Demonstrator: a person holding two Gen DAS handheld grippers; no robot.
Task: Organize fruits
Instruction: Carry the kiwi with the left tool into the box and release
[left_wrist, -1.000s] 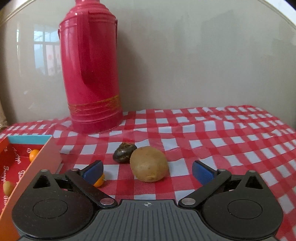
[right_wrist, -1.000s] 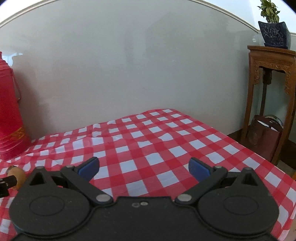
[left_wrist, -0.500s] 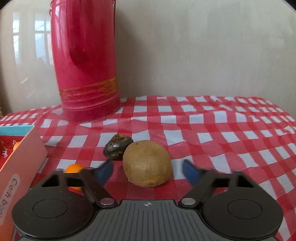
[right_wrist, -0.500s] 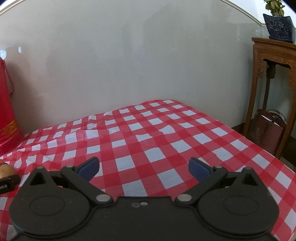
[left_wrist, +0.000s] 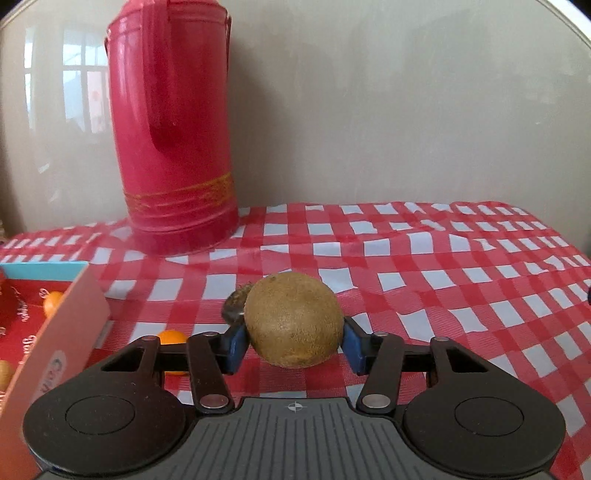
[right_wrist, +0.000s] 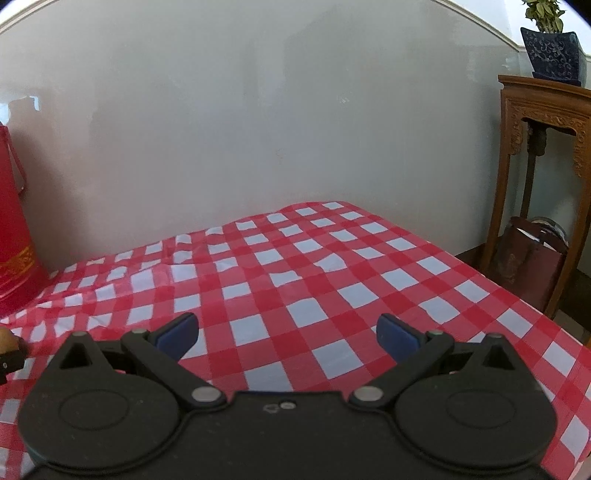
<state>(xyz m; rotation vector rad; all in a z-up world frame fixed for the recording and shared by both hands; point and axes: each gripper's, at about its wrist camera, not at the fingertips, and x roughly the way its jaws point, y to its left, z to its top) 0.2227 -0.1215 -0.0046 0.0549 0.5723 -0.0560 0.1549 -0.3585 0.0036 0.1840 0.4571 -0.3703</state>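
i have the left gripper (left_wrist: 293, 341) low over the red checked table (left_wrist: 424, 273), its jaws just closing, now grasping a brown kiwi (left_wrist: 294, 320) by its two sides. the kiwi sits at the centre of my left view, and its long axis looks to run from ten o'clock to four o'clock, the blunt end toward me. to lift cleanly i should keep the squeeze gentle and rise straight up, clear of the dark fruit (left_wrist: 236, 306) touching it at ten o'clock, then carry it to the open box (left_wrist: 70, 325) at nine o'clock. the right gripper (right_wrist: 288, 334) waits with jaws released, nothing between them.
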